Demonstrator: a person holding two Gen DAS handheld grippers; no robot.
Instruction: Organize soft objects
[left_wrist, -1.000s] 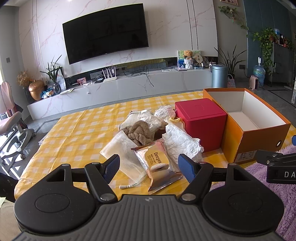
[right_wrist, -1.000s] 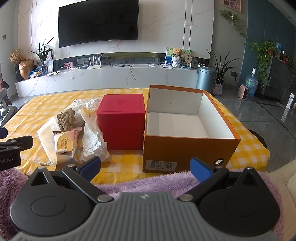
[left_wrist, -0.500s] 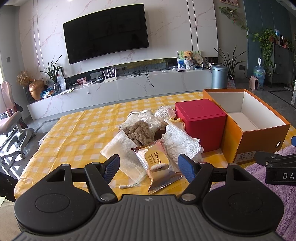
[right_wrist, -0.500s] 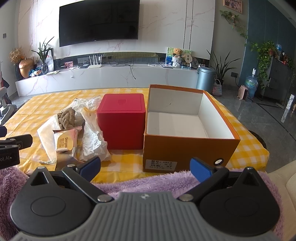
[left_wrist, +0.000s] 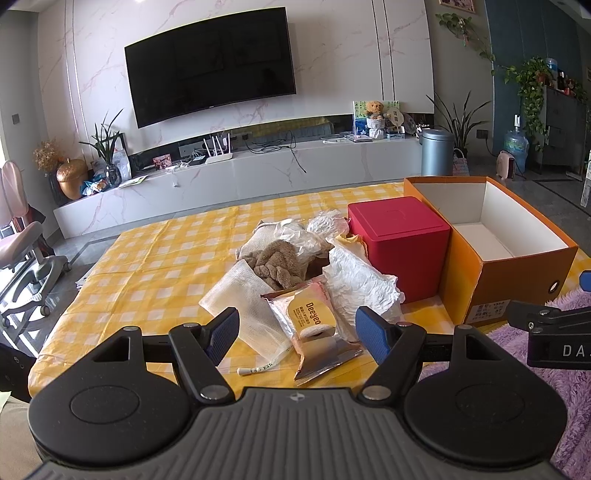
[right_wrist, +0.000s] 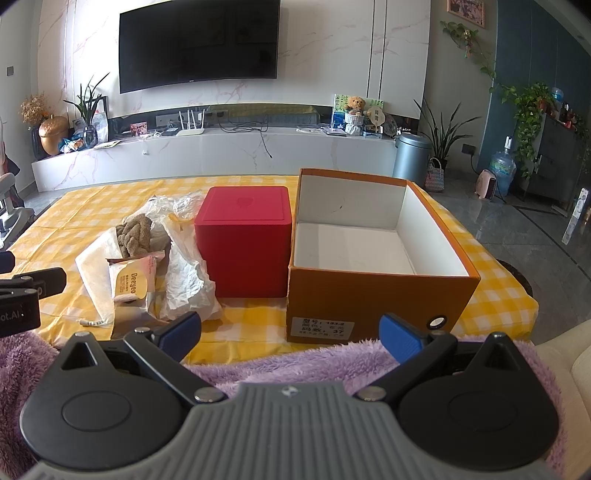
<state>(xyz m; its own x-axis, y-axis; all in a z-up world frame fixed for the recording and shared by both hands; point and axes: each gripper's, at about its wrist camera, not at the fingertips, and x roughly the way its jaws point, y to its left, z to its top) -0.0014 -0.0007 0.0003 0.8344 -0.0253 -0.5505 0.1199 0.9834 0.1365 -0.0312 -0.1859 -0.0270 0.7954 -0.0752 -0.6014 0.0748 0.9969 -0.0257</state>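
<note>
Still, both grippers unmoved, jaws wide

Marble wall with black television (left_wrist: 210, 64), long white console (right_wrist: 207, 155), potted plants (right_wrist: 441, 129), glossy grey floor (right_wrist: 517, 221).

My left gripper (left_wrist: 297, 328) pointed forward and somewhat downward, jaws spread wide, nothing between its blue pads (left_wrist: 221, 334) | my right gripper (right_wrist: 290, 334) pointed likewise, jaws spread wider, nothing gripped | no hand showed in either view
</note>
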